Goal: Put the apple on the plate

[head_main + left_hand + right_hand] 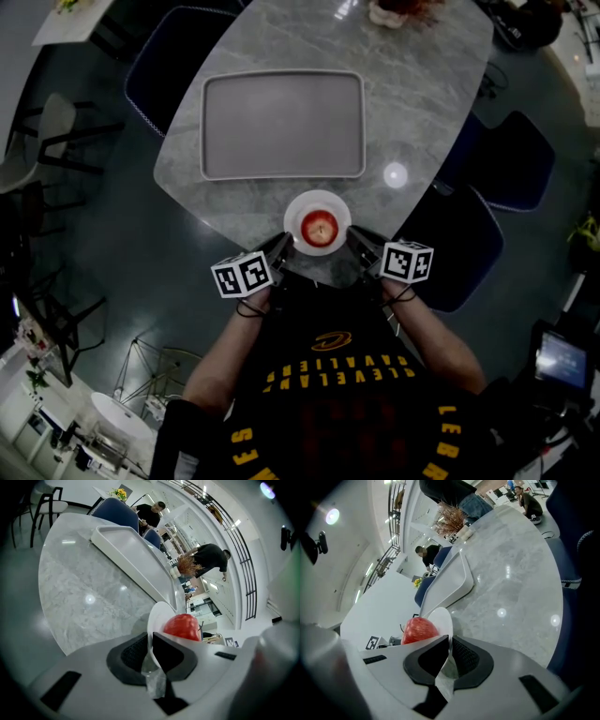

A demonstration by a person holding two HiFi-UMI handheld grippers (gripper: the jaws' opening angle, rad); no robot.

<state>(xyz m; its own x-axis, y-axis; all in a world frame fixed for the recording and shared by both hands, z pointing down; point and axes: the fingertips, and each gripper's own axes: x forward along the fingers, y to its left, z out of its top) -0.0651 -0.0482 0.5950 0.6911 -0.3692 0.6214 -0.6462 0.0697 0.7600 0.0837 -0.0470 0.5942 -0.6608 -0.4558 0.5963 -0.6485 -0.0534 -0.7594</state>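
Note:
A red apple [319, 228] sits on a small white plate [319, 201] near the table's front edge. My left gripper [282, 255] is shut on the plate's left rim, my right gripper [355, 246] on its right rim. In the left gripper view the plate rim [155, 619] runs between the dark pads with the apple [183, 626] just beyond. The right gripper view shows the same from the other side: the plate rim [442, 619] is pinched in the jaws, and the apple [419, 629] is to the left.
A large grey tray [281, 125] lies on the marble table [422, 103] behind the plate. Blue chairs [511, 159] stand round the table. A flower arrangement [398, 9] sits at the far edge. People stand in the background of both gripper views.

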